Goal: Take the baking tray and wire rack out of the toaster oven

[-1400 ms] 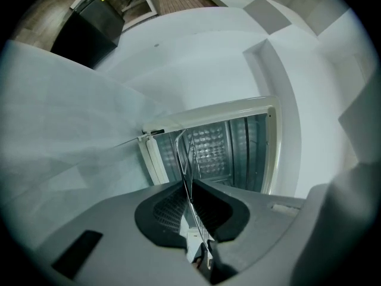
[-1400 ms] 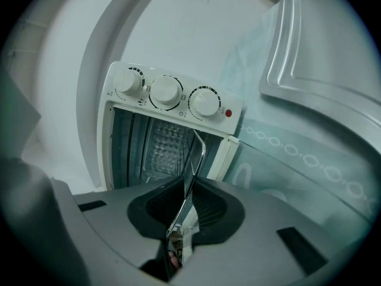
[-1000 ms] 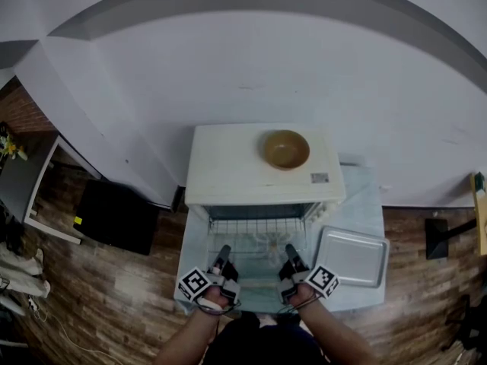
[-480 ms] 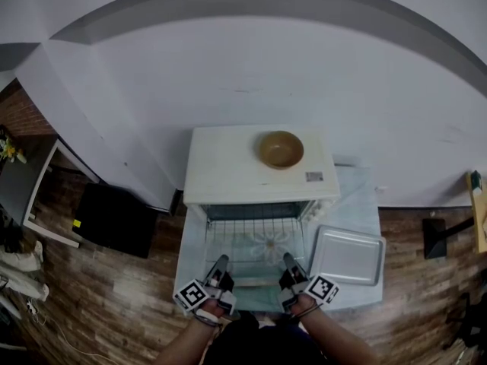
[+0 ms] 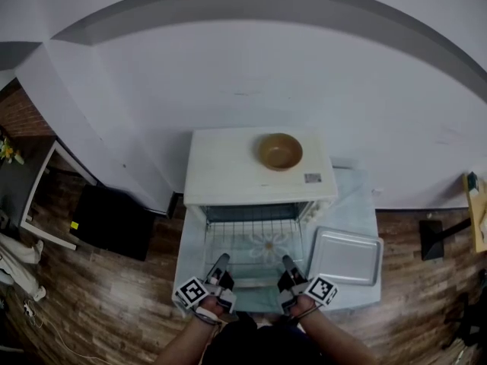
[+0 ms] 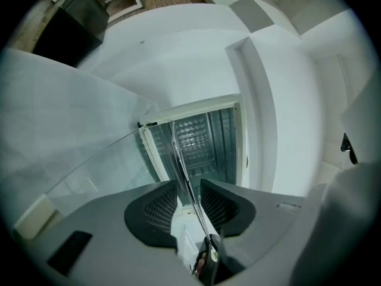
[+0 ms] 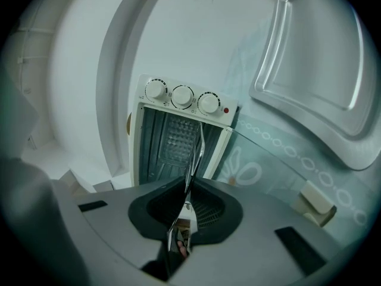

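The white toaster oven [image 5: 259, 177] stands on the table with its glass door [image 5: 262, 280] folded down. The wire rack [image 5: 255, 238] is drawn partway out over the door. My left gripper [image 5: 220, 265] is at the rack's front left edge. Its jaws are opening, and the rack's wire [image 6: 178, 154] runs between the pads with a gap on each side. My right gripper [image 5: 288, 265] is shut on the front right edge of the rack [image 7: 196, 154]. The silver baking tray [image 5: 346, 255] lies on the table to the right of the oven.
A brown bowl [image 5: 279, 150] sits on top of the oven. Three knobs [image 7: 181, 96] line the oven's front panel. The table's pale cloth [image 5: 365, 204] ends close to the tray. Wooden floor surrounds the table, and a dark box [image 5: 114, 219] stands at the left.
Both grippers and the rack's front edge have come slightly toward me. The tray and the bowl have not moved.
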`<state>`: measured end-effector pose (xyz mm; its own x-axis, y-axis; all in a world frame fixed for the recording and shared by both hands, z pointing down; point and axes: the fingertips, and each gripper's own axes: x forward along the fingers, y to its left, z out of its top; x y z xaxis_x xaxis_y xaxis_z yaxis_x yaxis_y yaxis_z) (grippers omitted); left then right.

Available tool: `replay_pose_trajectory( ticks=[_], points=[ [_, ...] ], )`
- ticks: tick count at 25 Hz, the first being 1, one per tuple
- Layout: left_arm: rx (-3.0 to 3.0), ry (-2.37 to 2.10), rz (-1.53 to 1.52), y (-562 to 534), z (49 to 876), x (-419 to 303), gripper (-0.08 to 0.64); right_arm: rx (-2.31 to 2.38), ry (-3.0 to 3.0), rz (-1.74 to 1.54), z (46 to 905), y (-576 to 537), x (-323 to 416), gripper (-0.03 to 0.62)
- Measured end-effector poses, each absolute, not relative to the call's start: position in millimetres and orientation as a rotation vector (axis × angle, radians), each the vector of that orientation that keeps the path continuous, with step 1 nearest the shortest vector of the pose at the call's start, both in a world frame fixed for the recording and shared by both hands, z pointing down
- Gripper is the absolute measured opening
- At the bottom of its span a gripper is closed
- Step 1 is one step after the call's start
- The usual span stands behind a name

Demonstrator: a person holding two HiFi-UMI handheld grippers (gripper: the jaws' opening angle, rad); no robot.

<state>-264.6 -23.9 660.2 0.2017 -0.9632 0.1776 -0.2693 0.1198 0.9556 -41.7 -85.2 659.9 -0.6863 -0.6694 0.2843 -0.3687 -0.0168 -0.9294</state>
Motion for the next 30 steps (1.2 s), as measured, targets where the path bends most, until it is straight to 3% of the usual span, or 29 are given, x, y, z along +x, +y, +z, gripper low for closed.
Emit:
replay_pose_trajectory(
  ticks=[2, 4, 7, 10, 12, 14, 16, 17, 25, 30],
  points=[
    [1.359, -1.283, -0.8, -28.2, 660.8, -263.4, 0.11, -1.096, 2.009, -1.771, 660.0, -85.1, -41.9, 0.035],
    [1.36, -1.275, -0.815, -32.7, 658.8, -260.9, 0.027, -1.099, 2.002, -1.775, 660.4, -85.7, -42.6, 0.038],
    [1.362, -1.268, -0.819, -34.7, 659.7, -260.0, 0.013, -1.101, 1.987, -1.773, 661.2, -90.4, -46.5, 0.049],
    [1.358, -1.275, -0.787, -32.8, 661.7, -259.7, 0.012, -1.091, 1.974, -1.766, 660.3, -100.3, -53.7, 0.13],
    [1.359, -1.273, -0.782, -32.9, 661.7, -258.7, 0.012, -1.079, 1.973, -1.755, 658.5, -109.3, -59.2, 0.132],
    [1.363, -1.267, -0.785, -33.3, 661.5, -258.0, 0.012, -1.071, 1.976, -1.747, 657.1, -116.9, -64.3, 0.121],
    [1.368, -1.264, -0.783, -33.3, 661.2, -257.1, 0.011, -1.078, 1.993, -1.74, 657.0, -119.3, -66.5, 0.023],
    [1.368, -1.264, -0.779, -32.7, 661.2, -256.5, 0.011, -1.082, 2.008, -1.737, 657.1, -118.4, -66.8, 0.011],
    [1.46, -1.185, -0.826, -19.2, 647.7, -242.7, 0.011, -1.028, 2.077, -1.725, 654.6, -96.1, -64.5, 0.005],
    [1.502, -1.182, -0.778, -1.6, 648.2, -237.3, 0.008, -0.795, 2.273, -1.471, 620.5, -94.4, -71.6, 0.002]
  ],
)
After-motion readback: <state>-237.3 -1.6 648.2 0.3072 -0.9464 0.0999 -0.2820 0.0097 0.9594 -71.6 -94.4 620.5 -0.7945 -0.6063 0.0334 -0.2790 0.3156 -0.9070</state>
